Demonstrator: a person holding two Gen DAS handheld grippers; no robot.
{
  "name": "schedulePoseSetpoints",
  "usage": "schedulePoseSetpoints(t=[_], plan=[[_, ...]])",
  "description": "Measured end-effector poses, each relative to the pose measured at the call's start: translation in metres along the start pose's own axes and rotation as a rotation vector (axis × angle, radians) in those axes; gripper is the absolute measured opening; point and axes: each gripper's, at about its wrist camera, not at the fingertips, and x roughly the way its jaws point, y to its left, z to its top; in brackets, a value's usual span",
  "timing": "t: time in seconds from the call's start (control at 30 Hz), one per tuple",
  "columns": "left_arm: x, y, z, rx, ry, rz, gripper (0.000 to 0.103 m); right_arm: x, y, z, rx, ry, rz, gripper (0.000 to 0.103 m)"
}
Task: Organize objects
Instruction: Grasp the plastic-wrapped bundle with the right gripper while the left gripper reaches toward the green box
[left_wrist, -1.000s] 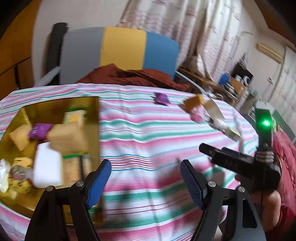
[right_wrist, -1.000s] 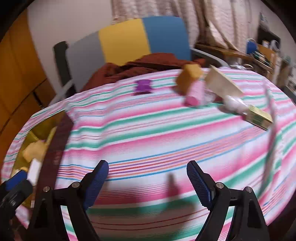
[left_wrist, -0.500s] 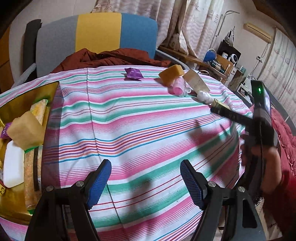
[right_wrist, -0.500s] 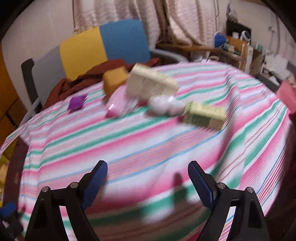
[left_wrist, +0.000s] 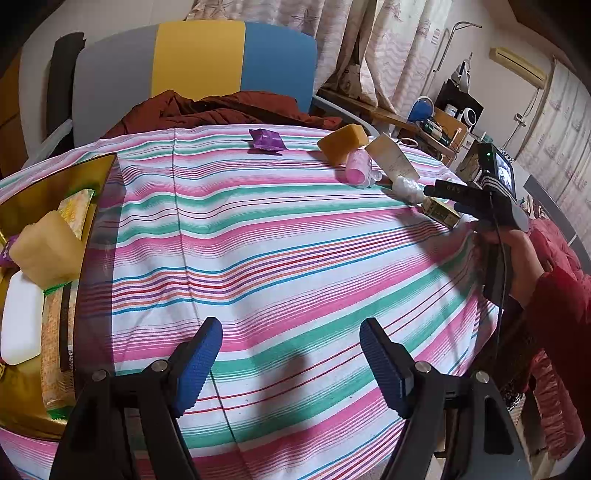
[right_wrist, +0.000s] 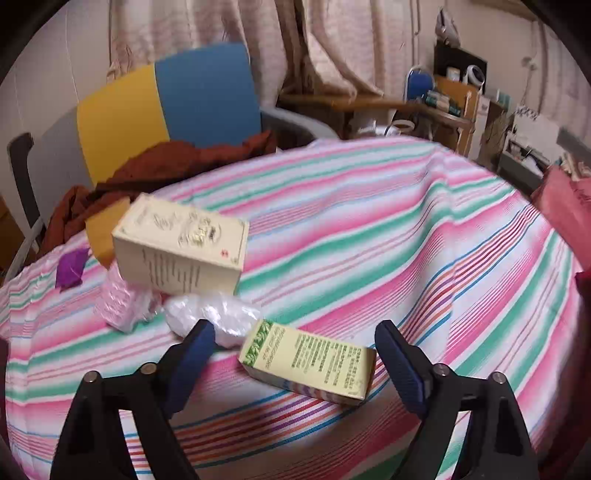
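Swinging across the striped tablecloth (right_wrist: 369, 229), the right gripper (right_wrist: 295, 360) now straddles the small green-and-cream box (right_wrist: 310, 363) — earlier only bare cloth lay between its fingers.

Its jaws have just been narrowing but stand wide, pads clear of the box between them. Just beyond lie a white crinkled packet (right_wrist: 218, 317) and a larger cream box (right_wrist: 177, 243). The left gripper (left_wrist: 291, 360) hangs wide and empty; the gold tray (left_wrist: 33, 184) of sorted things sits at its left — likely this box's destination.

Right hand-held gripper (right_wrist: 293, 360) now at the green-and-cream box (right_wrist: 308, 363), jaws just narrowed, box between, untouched
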Motion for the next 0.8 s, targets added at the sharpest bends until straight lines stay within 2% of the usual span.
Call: schedulePoseSetpoints(t=[0.07,0.17,0.3,0.33,0.4,0.5,0.53,0.6,0.67,0.8], plan=[[0.000,-0.002,0.000,0.002,-0.001,-0.004,0.078,-0.003,0.003,-0.003,-0.018,-0.013,0.017,0.081],[0.002,-0.005,0.001,0.002,0.004,-0.008,0.078,-0.013,0.016,-0.012,-0.038,-0.003,0.111,0.081],[0.003,-0.008,0.000,0.009,0.010,-0.013,0.078,-0.027,0.043,-0.025,-0.042,0.029,0.289,0.081],[0.003,-0.008,-0.001,0.012,0.010,-0.009,0.078,-0.030,0.051,-0.028,-0.043,0.047,0.361,0.081],[0.003,-0.007,-0.001,0.008,0.010,-0.007,0.078,-0.034,0.062,-0.030,-0.046,0.067,0.432,0.081],[0.001,-0.004,-0.001,-0.007,0.004,-0.001,0.078,-0.045,0.064,-0.024,-0.020,-0.005,0.379,0.082],[0.001,-0.003,-0.001,-0.014,0.003,-0.001,0.078,-0.044,0.062,-0.018,-0.009,-0.029,0.310,0.082],[0.001,-0.002,-0.001,-0.021,0.003,-0.002,0.078,-0.036,0.061,-0.010,-0.009,-0.033,0.195,0.082],[0.001,-0.003,-0.001,-0.022,0.005,-0.005,0.078,-0.022,0.062,-0.002,-0.010,-0.005,0.143,0.082],[0.002,-0.008,-0.002,-0.001,0.010,-0.005,0.078,0.006,0.072,0.000,-0.061,0.046,0.096,0.065]])
